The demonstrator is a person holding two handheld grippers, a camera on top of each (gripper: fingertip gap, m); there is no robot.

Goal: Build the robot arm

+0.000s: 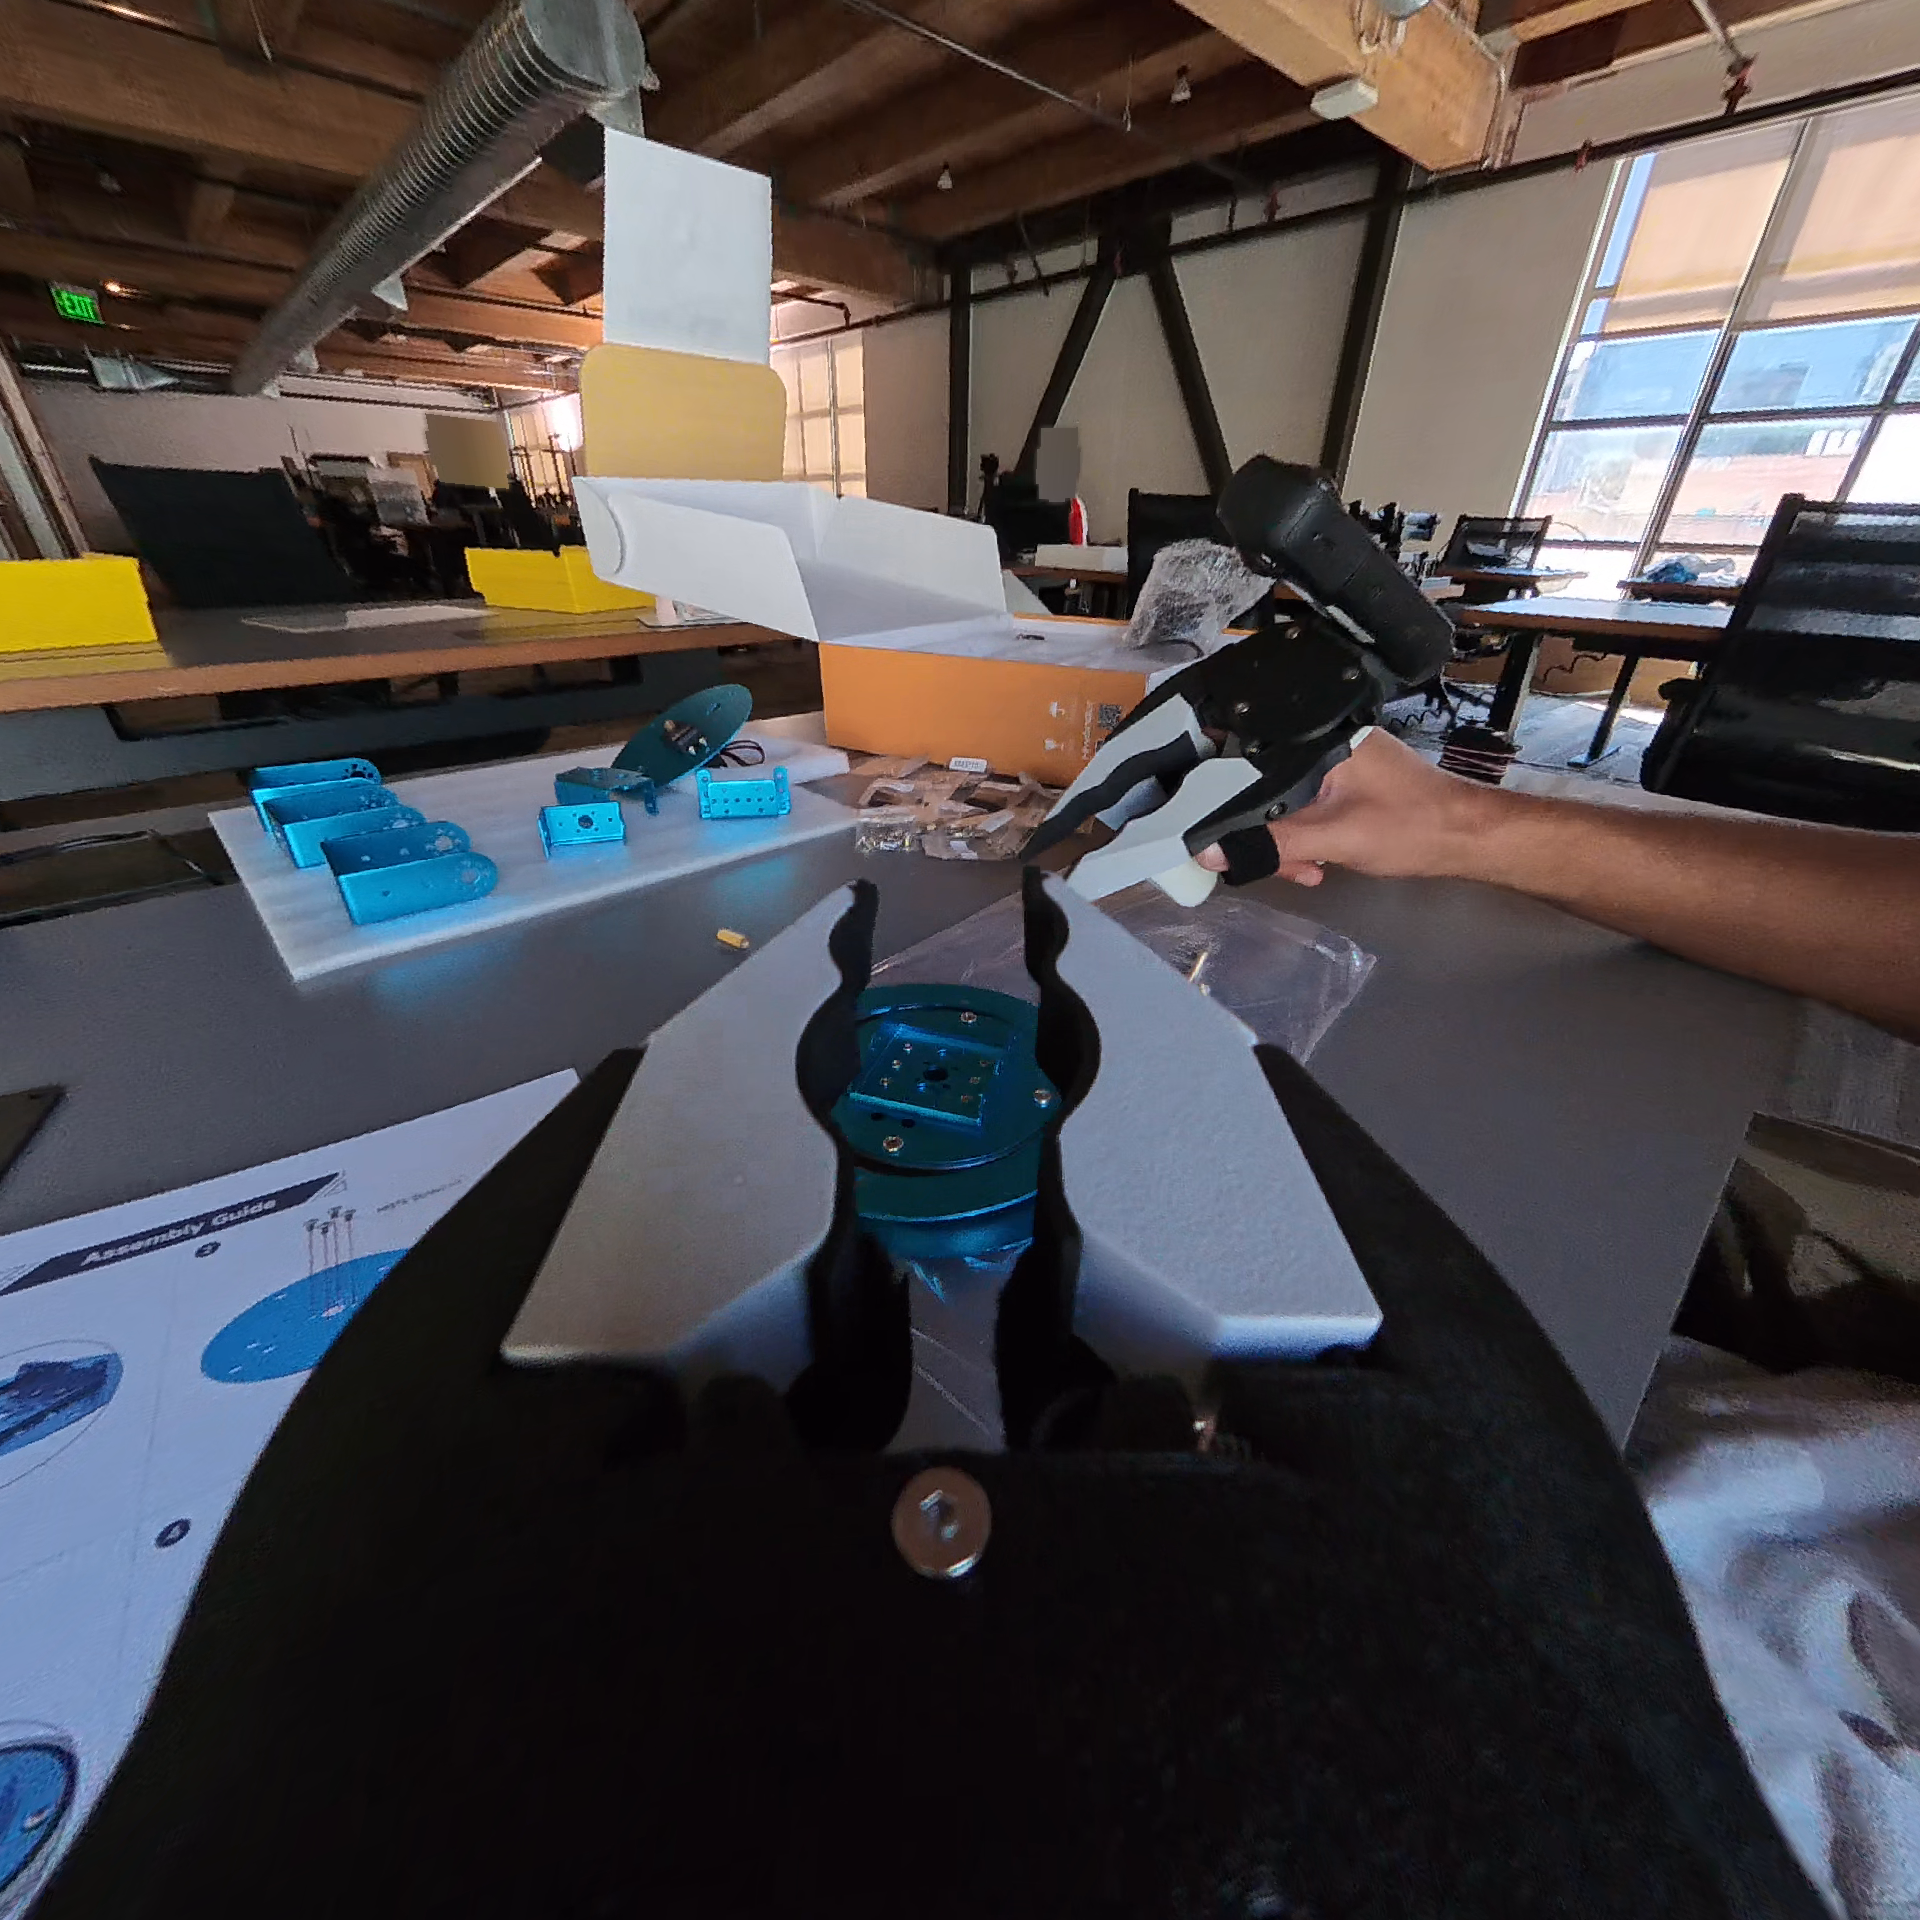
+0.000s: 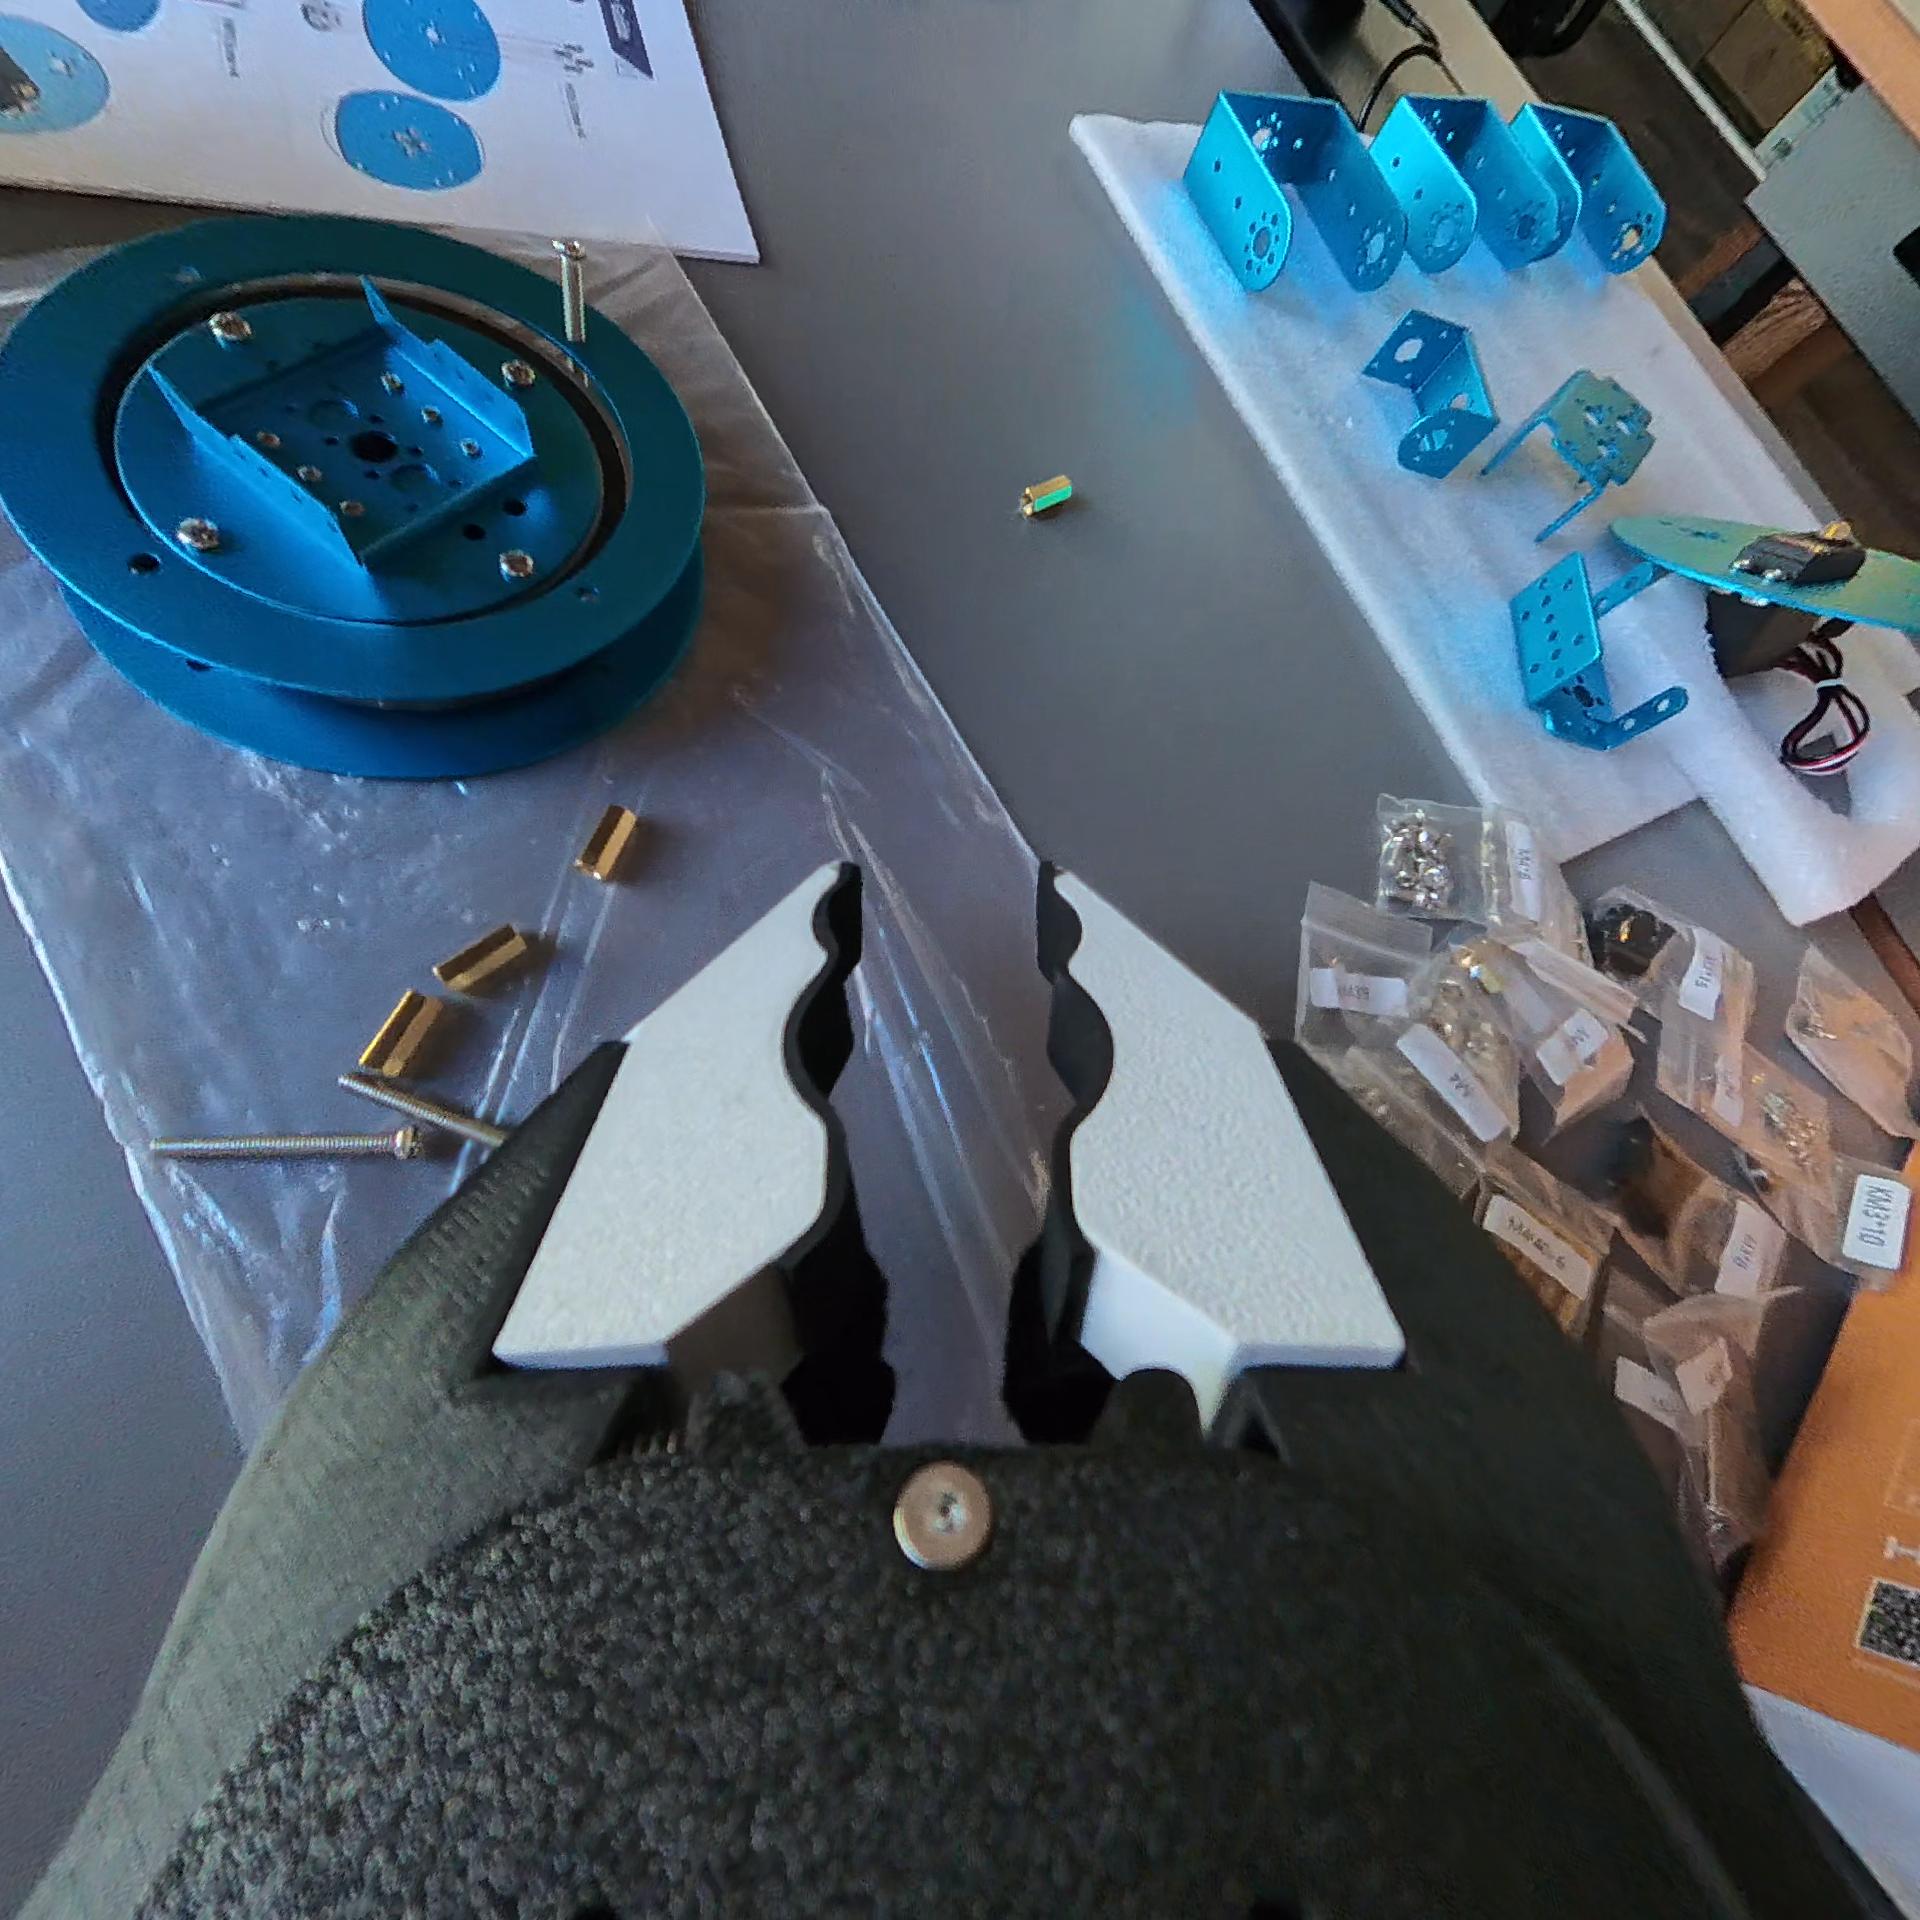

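Left gripper (image 1: 945,904): nearest the left wrist camera, jaws apart and gripping nothing; the blue disc (image 1: 940,1091) shows in the gap between the fingers, whether below them or at their height I cannot tell.
Guide sheet (image 1: 156,1351): at 8 o'clock of the left gripper, flat on the grey table (image 1: 312,1018).
Disc: 2 stacked blue rings with a square bracket bolted on top, resting on a clear bag (image 2: 312,935) at 10 o'clock in the right wrist view; 1 long screw (image 2: 569,291) stands loose at its rim.
Standoffs (image 2: 478,961): 3 brass ones on the bag, with 2 long screws (image 2: 286,1143) at 9 o'clock of the right gripper; 1 more standoff lies on bare table at 12.
Right gripper (image 2: 948,904): released, empty, hovering over the bag's edge, well apart from the disc.
Foam tray (image 2: 1299,436): at 1 o'clock, carrying blue brackets (image 2: 1423,187).
Parts bags (image 2: 1558,1039): heaped at 3 o'clock beside an orange box (image 2: 1818,1558).
Risk, bag: slick film could slide under the disc if nudged sideways.
Risk, screw: a knock would likely topple the standing screw.
Risk, standoffs: round, loose pieces may roll if the film is dragged.
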